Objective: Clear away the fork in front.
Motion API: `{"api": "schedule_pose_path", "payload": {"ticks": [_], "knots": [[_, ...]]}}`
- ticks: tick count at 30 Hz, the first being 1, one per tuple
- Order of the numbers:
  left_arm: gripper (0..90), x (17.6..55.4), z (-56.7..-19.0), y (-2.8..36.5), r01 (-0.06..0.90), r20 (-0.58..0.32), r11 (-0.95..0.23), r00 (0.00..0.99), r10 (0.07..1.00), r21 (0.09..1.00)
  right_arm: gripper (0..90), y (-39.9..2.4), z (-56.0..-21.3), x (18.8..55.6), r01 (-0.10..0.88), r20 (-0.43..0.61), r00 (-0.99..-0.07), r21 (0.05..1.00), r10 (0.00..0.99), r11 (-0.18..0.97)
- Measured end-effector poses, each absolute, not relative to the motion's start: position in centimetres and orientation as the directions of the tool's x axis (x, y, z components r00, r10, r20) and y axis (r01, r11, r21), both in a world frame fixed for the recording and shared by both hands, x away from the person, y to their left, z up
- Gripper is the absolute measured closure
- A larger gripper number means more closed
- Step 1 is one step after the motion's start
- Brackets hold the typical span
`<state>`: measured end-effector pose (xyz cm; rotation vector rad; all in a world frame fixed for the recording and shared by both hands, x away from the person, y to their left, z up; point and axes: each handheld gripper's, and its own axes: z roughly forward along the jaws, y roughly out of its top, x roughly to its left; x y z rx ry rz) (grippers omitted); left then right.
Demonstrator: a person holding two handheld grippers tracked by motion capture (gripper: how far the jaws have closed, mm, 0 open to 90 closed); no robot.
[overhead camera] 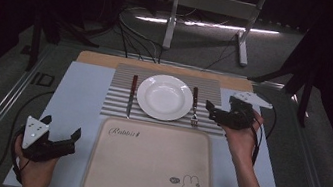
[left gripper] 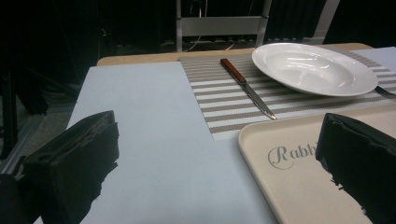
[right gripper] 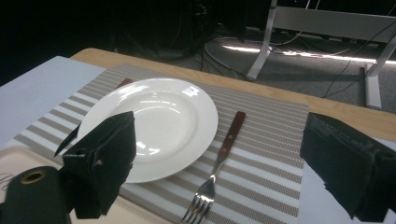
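A white plate [overhead camera: 164, 97] sits on a striped placemat [overhead camera: 117, 101]. A red-handled knife [overhead camera: 131, 95] lies to its left and a fork [overhead camera: 194, 109] to its right. My right gripper [overhead camera: 211, 110] hovers open just right of the fork, holding nothing. In the right gripper view the fork [right gripper: 219, 158] lies between the open jaws, beside the plate [right gripper: 154, 121]. My left gripper [overhead camera: 62, 126] rests open and empty at the near left of the table. Its own view looks past the jaws to the knife [left gripper: 247, 88] and plate [left gripper: 313, 67].
A beige tray [overhead camera: 150, 164] with a rabbit print lies in front of the placemat, its corner [left gripper: 289, 177] close to my left gripper. A pale blue mat [overhead camera: 77, 99] covers the table. Cables and a metal stand [overhead camera: 208, 9] are on the floor beyond.
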<state>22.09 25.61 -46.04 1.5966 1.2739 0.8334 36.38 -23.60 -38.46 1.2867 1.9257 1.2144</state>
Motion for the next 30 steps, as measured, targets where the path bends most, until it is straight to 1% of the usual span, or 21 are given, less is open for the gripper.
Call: {"api": "schedule_pose_path", "payload": {"ticks": [15, 30], "knots": [[0.3, 22.1, -46.1, 25.7, 0.363, -0.035, -0.054, 0.233, 0.972, 0.930, 10.6, -23.6, -38.5, 39.2, 0.468, 0.039, -0.373, 0.871, 0.927, 0.152], [0.3, 22.1, -46.1, 25.8, 0.363, -0.036, -0.053, 0.233, 0.972, 0.930, 10.6, -23.5, -38.0, 42.0, 0.485, 0.052, -0.348, 0.865, 0.936, 0.132]]}}
